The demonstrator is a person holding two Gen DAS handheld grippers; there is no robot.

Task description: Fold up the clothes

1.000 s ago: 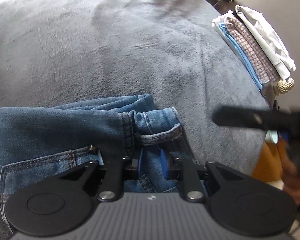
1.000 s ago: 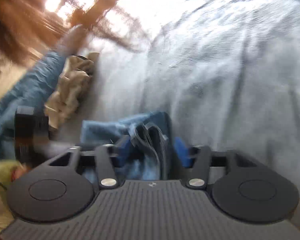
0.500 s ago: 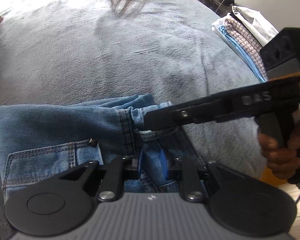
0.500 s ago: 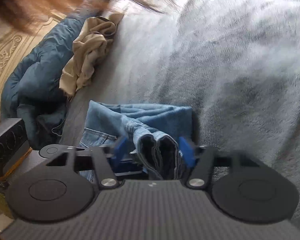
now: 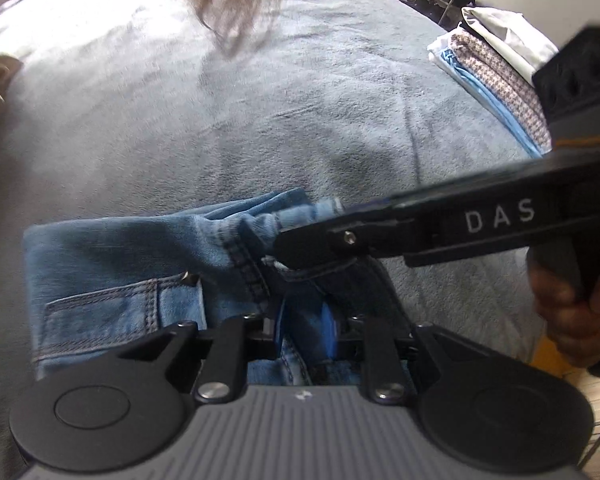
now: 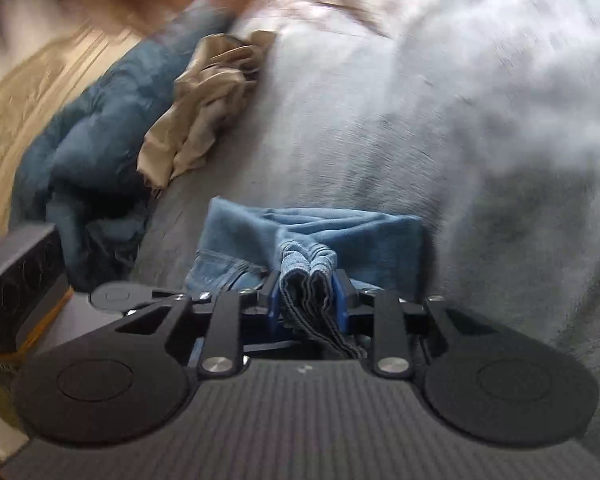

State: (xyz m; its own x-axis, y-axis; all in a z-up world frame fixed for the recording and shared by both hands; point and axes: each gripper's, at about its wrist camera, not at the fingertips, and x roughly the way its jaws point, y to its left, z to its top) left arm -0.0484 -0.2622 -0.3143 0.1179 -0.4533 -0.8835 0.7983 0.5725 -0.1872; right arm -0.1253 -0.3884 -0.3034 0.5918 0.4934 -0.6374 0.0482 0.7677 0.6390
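Note:
Folded blue jeans [image 5: 132, 256] lie on a grey blanket [image 5: 260, 120]. My left gripper [image 5: 303, 322] is shut on a denim layer at the near edge. From the right, my right gripper [image 5: 300, 240] reaches across the jeans, held by a person's hand [image 5: 568, 304]. In the right wrist view the right gripper [image 6: 307, 294] has its jaws closing. Its blue pads [image 6: 274, 300] squeeze the bunched hem of the jeans [image 6: 340, 232] between them.
A stack of folded clothes [image 5: 496, 76] sits at the blanket's far right edge. A crumpled beige garment [image 6: 208, 100] and a dark blue quilt [image 6: 92, 140] lie to the left. Hair [image 5: 236, 0] hangs in from above. The left tool's housing [image 6: 20, 276] shows at the left.
The right gripper came in from the right over the jeans, and its jaws narrowed onto the bunched hem. The left gripper kept its hold and drew back slightly with the denim.

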